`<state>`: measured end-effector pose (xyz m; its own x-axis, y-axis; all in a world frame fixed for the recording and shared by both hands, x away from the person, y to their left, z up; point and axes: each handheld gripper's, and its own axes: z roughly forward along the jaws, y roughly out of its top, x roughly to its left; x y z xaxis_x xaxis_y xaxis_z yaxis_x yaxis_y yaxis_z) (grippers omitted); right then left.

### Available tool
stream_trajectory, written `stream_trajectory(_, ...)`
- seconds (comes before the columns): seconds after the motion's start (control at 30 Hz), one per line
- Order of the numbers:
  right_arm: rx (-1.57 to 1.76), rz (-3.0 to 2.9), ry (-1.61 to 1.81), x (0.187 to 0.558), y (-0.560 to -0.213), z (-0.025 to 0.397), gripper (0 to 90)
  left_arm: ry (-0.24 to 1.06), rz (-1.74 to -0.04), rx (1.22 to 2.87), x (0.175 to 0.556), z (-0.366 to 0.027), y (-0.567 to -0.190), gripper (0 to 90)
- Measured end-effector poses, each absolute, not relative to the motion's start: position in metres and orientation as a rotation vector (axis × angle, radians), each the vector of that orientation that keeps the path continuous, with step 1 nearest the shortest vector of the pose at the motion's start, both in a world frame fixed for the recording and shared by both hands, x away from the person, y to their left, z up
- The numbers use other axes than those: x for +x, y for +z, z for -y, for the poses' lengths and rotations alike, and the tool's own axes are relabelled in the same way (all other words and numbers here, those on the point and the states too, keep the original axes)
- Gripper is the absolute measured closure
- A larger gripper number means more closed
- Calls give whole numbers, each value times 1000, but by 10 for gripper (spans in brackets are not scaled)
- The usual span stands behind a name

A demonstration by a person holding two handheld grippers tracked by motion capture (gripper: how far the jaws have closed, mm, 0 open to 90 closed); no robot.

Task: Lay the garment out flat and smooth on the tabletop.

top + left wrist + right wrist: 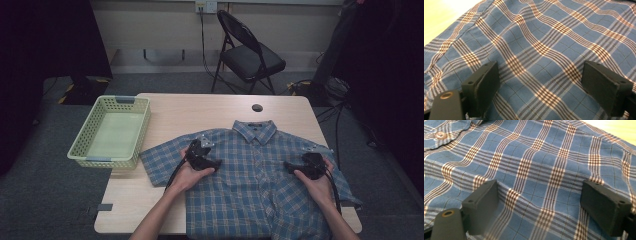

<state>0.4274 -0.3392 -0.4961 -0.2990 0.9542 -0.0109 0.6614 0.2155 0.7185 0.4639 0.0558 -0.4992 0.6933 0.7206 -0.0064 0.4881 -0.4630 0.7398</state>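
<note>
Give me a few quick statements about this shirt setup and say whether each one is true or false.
1. The plaid shirt lies spread flat on the table. True.
2. The left gripper is clamped shut on the fabric. False: its jaws stand wide apart over the cloth.
3. The green basket holds a folded shirt. False: nothing lies in it.
4. The right gripper is open above the shirt. True.
5. The shirt's collar points away from the person. True.
</note>
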Motion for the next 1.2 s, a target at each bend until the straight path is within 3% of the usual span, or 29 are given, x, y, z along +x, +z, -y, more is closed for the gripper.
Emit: stream_trajectory(1.2,1445,-2081,873,506,-497,345,107,442,-966,2121,528,-60,-499,226)
